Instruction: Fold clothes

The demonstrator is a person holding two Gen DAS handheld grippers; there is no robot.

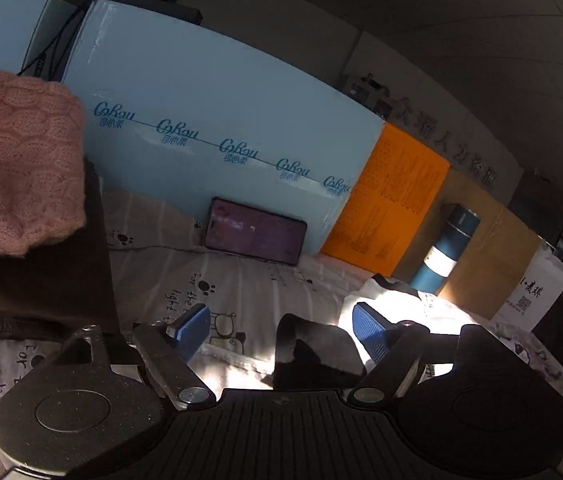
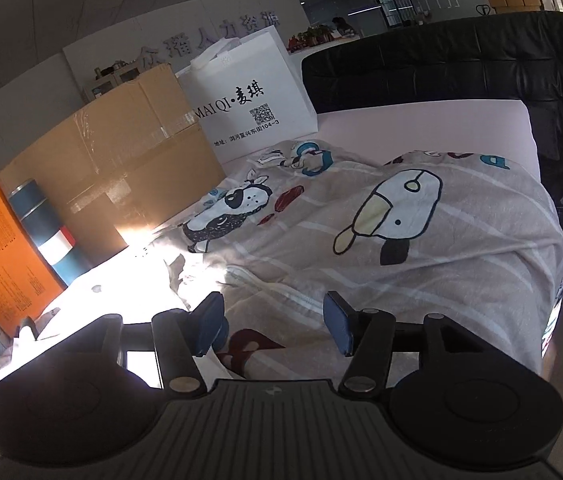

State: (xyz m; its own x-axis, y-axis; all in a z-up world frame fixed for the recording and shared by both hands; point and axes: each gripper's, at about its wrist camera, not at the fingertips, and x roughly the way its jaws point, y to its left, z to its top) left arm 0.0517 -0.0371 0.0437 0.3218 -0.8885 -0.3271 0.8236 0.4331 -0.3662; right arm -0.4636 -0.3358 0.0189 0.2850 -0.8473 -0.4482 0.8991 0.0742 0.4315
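Note:
In the left wrist view a pink cable-knit sweater [image 1: 13,160] lies at the far left on top of a dark brown garment [image 1: 41,280], both on the printed bedsheet [image 1: 241,280]. My left gripper [image 1: 281,330] is open and empty, to the right of the garments and just above the sheet. In the right wrist view my right gripper [image 2: 273,326] is open and empty over a cartoon-print blanket [image 2: 401,240]. No garment shows between either pair of fingers.
A phone [image 1: 255,236] leans on a light blue box [image 1: 221,100]. An orange box [image 1: 393,196], a blue cylinder [image 1: 447,248], a cardboard box [image 2: 121,168] and a white paper bag [image 2: 249,100] line the bed's far edge. A black headboard [image 2: 481,60] stands at the right.

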